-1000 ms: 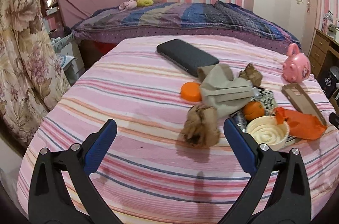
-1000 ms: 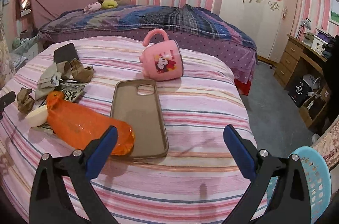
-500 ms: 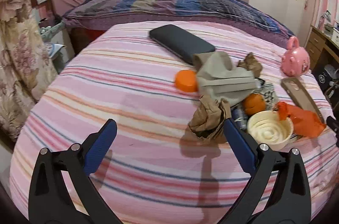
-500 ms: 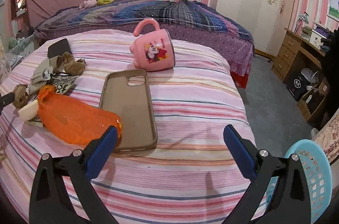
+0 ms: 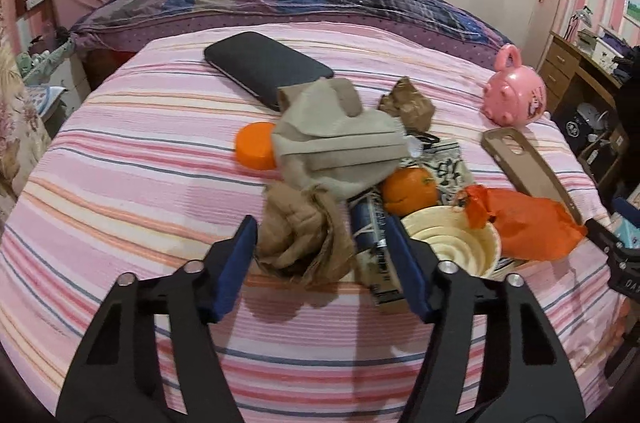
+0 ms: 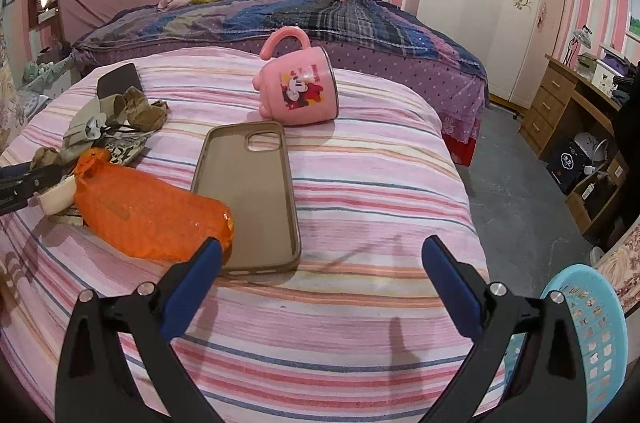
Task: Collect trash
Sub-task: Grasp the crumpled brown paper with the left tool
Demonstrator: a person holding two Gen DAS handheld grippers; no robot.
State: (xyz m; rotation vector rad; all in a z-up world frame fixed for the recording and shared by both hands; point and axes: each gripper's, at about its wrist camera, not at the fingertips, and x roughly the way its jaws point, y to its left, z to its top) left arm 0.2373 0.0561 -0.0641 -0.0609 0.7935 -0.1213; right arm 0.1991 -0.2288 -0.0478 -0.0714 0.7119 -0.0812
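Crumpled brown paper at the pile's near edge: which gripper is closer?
Left. The left gripper has its open fingers on either side of the brown paper. The right gripper hangs open over the bedspread near the phone case.

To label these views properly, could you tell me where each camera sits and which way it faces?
Left wrist: rides the left gripper, looking across the striped bed at the crumpled brown paper between its blue fingers.
Right wrist: rides the right gripper, looking over the phone case toward the pink mug; open fingers show.
Shared: orange bag, phone case, mug; each view catches the other gripper at its edge.
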